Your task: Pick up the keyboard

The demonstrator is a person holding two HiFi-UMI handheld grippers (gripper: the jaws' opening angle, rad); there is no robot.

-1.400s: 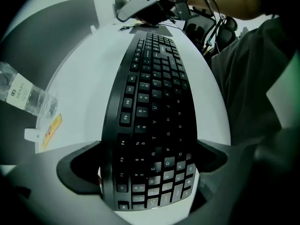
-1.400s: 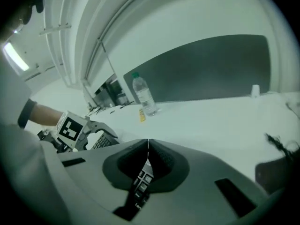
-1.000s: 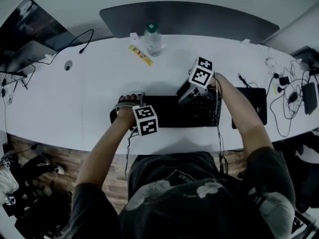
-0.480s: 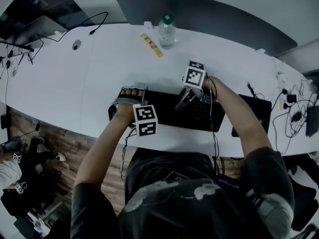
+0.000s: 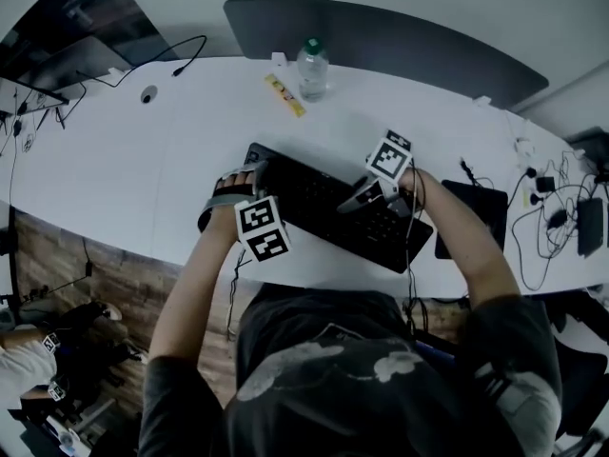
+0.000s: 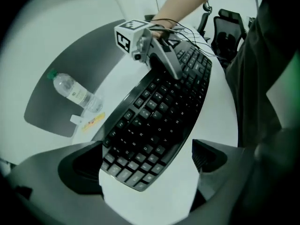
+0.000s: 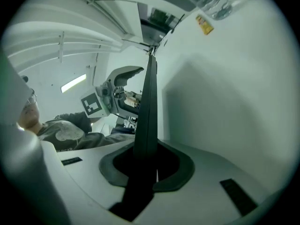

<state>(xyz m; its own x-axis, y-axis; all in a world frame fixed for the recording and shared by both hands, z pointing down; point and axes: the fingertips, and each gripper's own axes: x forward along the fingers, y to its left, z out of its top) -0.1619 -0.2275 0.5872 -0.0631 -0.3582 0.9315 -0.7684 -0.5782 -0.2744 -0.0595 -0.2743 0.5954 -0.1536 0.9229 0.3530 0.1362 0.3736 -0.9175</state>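
The black keyboard [image 5: 324, 203] hangs slanted above the white table [image 5: 143, 179], its left end higher and farther from me. My left gripper [image 5: 249, 168] holds that left end; in the left gripper view the keyboard [image 6: 154, 125] fills the gap between the jaws of this gripper [image 6: 145, 161]. My right gripper [image 5: 354, 201] grips the right part from the near side. Seen edge-on in the right gripper view, the keyboard [image 7: 149, 107] sits between the closing jaws of that gripper [image 7: 150, 165], its shadow cast apart from it on the table.
A water bottle [image 5: 312, 68] and a yellow strip [image 5: 285, 95] lie at the table's far side, before a dark grey mat [image 5: 381, 36]. A black pad [image 5: 471, 219] lies right of the keyboard, with cables and chargers [image 5: 552, 208] beyond it. The table's front edge runs just under my arms.
The keyboard lay straight along the table's front edge; now it slants, its left end lifted with my left gripper. My right gripper has shifted slightly along it.
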